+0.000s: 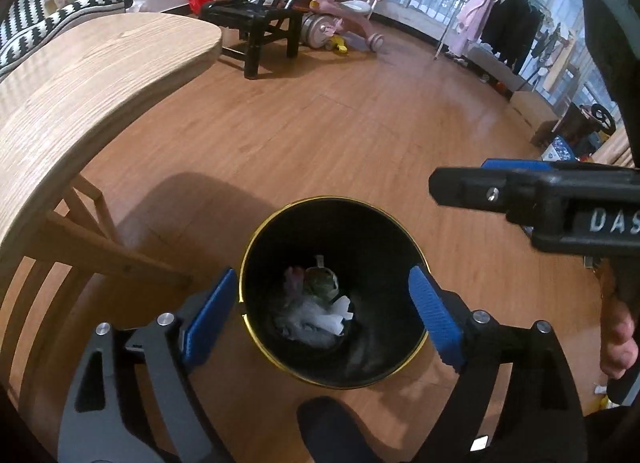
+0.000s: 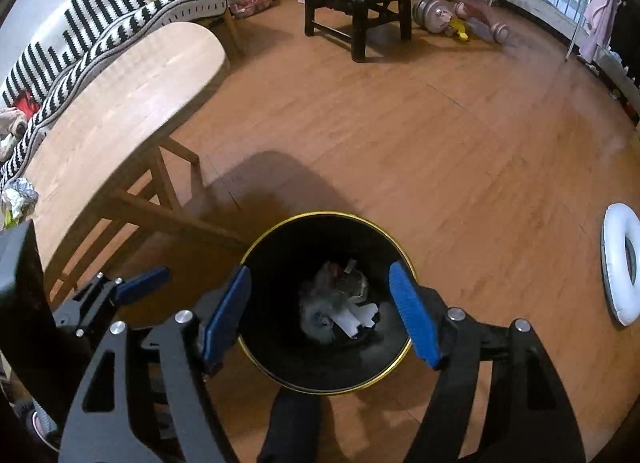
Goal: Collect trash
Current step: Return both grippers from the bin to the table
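I am holding both grippers, left gripper (image 1: 324,313) and right gripper (image 2: 320,313), fingers wide and empty, over the gold-rimmed black round bin (image 1: 280,231), risking overlooking the crumpled foil scrap (image 2: 18,197) lying on the pale wooden desk (image 2: 132,95).

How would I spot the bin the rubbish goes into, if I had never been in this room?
Start at the pale wooden table and look down at the floor just past its near legs. There stands the bin, round, black inside, with crumpled trash at its bottom. Its thin gold rim sets it apart from the black chair and the white ring nearby.
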`<control>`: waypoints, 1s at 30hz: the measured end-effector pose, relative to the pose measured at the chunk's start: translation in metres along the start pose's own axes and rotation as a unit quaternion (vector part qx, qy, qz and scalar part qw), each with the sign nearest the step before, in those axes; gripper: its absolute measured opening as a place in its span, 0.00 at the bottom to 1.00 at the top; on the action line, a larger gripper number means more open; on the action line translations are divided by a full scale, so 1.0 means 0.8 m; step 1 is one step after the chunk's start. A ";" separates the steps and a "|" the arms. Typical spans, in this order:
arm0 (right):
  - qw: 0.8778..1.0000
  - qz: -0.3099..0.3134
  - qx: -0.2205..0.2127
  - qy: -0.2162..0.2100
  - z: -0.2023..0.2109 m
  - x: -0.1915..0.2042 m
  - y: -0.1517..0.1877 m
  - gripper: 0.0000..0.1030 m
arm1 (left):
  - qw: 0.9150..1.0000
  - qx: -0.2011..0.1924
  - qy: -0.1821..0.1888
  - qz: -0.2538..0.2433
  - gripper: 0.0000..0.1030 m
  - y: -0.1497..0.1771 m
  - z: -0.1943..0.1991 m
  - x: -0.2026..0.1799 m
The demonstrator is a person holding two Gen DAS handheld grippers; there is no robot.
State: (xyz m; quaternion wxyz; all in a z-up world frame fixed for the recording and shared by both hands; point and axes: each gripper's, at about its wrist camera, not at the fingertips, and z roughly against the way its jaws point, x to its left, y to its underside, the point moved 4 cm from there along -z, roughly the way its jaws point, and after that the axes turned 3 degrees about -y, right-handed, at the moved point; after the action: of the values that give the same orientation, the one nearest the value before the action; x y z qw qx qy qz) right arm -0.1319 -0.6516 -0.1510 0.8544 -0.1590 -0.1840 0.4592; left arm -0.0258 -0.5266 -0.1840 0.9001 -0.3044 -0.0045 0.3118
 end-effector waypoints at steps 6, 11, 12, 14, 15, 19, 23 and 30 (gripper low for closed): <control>0.999 0.033 -0.025 -0.019 0.016 0.048 -0.015 0.74 | 0.999 -0.021 -0.027 0.013 0.89 -0.001 0.040 0.031; 0.994 0.067 -0.072 -0.053 0.045 0.114 -0.031 0.78 | 0.996 -0.062 -0.063 0.011 0.91 0.002 0.117 0.075; 0.992 0.075 -0.079 -0.062 0.050 0.129 -0.034 0.78 | 0.995 -0.072 -0.070 0.015 0.92 0.003 0.134 0.087; 0.988 0.092 -0.088 -0.081 0.057 0.164 -0.038 0.78 | 0.993 -0.085 -0.083 0.026 0.93 0.008 0.164 0.111; 0.987 0.098 -0.090 -0.088 0.059 0.177 -0.039 0.78 | 0.991 -0.091 -0.092 0.036 0.93 0.012 0.182 0.129; 0.978 0.134 -0.100 -0.121 0.067 0.261 -0.044 0.78 | 0.983 -0.107 -0.133 0.073 0.93 0.038 0.248 0.201; 0.966 0.184 -0.103 -0.147 0.067 0.348 -0.040 0.78 | 0.971 -0.116 -0.184 0.097 0.93 0.072 0.304 0.272; 0.943 0.251 -0.098 -0.197 0.064 0.488 -0.019 0.78 | 0.945 -0.125 -0.256 0.163 0.93 0.147 0.404 0.393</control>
State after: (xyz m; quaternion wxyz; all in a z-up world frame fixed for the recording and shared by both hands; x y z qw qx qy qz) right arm 0.0545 -0.3252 -0.0335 0.6384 -0.1894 -0.3464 0.6608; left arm 0.0973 -0.1003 -0.0428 0.7601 -0.3215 -0.2239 0.5184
